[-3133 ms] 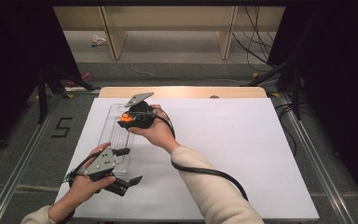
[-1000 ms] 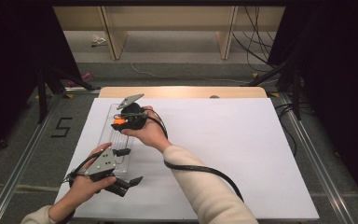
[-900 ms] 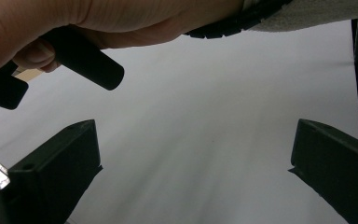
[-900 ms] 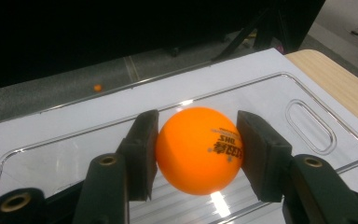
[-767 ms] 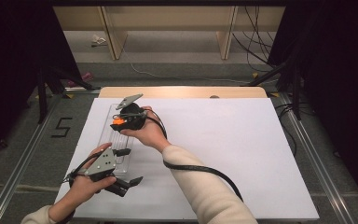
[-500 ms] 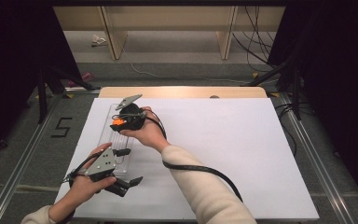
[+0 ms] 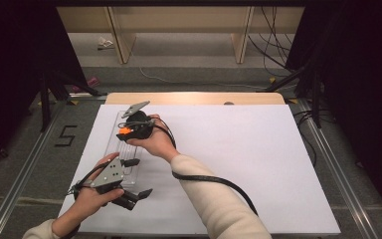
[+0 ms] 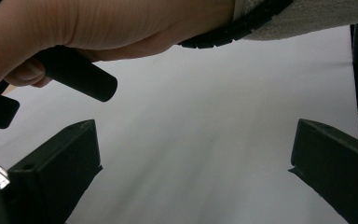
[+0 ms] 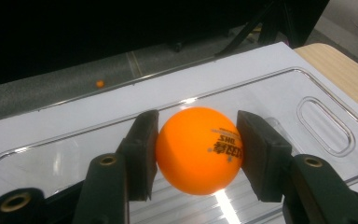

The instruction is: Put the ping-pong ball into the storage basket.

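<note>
My right gripper (image 9: 196, 154) is clamping the orange ball (image 9: 199, 150) over the clear tray (image 9: 279, 93) at ten o'clock on the table — it has been edging farther up the tray, so release is likely nearing. Left gripper (image 8: 191, 182) is resting wide apart at seven o'clock.

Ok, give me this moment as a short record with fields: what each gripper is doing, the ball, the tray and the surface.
right gripper: shut on the orange ball, a finger on each side
orange ball: above the clear tray; printed text faces the camera
left gripper: open, nothing between its fingers, near edge of the table
clear tray: at the left side of the white table
small orange thing: on the floor beyond the table
</note>
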Demonstrator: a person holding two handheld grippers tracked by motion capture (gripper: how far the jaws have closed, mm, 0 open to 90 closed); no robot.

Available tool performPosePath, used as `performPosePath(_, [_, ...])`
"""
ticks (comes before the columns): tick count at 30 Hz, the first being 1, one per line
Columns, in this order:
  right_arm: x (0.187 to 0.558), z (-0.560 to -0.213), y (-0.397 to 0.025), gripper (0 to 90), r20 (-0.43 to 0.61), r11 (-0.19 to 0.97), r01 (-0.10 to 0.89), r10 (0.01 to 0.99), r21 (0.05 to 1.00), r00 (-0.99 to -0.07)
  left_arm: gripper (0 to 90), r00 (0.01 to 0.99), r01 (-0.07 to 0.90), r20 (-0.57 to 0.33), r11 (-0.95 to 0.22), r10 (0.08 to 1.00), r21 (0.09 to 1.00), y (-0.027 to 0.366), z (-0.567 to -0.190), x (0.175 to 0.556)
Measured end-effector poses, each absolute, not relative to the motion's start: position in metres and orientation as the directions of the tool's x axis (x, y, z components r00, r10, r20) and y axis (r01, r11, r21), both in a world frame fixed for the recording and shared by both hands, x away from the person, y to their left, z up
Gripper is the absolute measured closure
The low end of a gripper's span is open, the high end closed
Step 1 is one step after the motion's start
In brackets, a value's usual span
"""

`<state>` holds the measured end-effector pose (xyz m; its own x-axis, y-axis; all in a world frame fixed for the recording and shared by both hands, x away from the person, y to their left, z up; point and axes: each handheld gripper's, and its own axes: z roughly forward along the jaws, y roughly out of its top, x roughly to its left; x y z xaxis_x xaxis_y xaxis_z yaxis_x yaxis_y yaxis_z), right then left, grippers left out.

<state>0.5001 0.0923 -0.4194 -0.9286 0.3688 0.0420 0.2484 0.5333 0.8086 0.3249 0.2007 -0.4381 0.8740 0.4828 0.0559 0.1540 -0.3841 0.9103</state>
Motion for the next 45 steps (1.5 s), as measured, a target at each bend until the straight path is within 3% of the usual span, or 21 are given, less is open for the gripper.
performPosePath(45, [0.507,-0.433,0.104,51.3,0.061,0.565,0.270,0.361,0.780,-0.930,0.8,0.878,0.153,0.055,-0.388,0.475,0.909,0.199,-0.438,0.324])
